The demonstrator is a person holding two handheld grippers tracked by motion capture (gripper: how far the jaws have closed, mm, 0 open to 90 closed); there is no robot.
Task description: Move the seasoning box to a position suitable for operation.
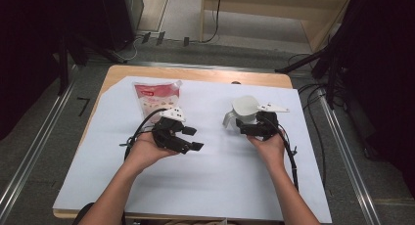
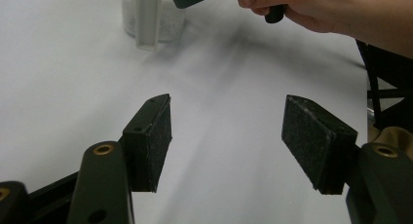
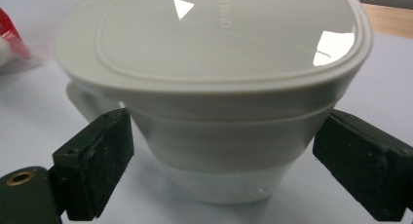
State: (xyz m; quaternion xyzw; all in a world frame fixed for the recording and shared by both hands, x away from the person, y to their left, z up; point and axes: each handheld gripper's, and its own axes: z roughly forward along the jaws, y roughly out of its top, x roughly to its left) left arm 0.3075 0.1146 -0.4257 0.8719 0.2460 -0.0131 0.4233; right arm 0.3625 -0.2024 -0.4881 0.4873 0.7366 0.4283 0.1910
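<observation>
The lidded white jug [image 1: 243,111] stood on the white sheet [image 1: 215,181] that covered the desk [image 1: 195,74], on the right half toward the far side, with its handle [image 1: 228,119] turned to the left in the high view. In the right gripper view the jug [image 3: 214,87] sat between the two black pads [image 3: 95,163] of the right hand-held gripper [image 1: 250,125]; the pads flanked its wall, one on each side, with a narrow gap showing at each, so the jaws were spread wide around it and not pressing. A pale grainy filling showed through the clear lower part of the jug, and its lid [image 3: 219,34] was closed. The left hand-held gripper [image 1: 194,139] was held over the sheet left of centre, well apart from the jug, its jaws standing wide with nothing between them; its own view showed only bare sheet between the pads [image 2: 153,136]. A red-and-white pouch [image 1: 156,99] lay just beyond the left hand-held gripper, toward the far left of the sheet.
</observation>
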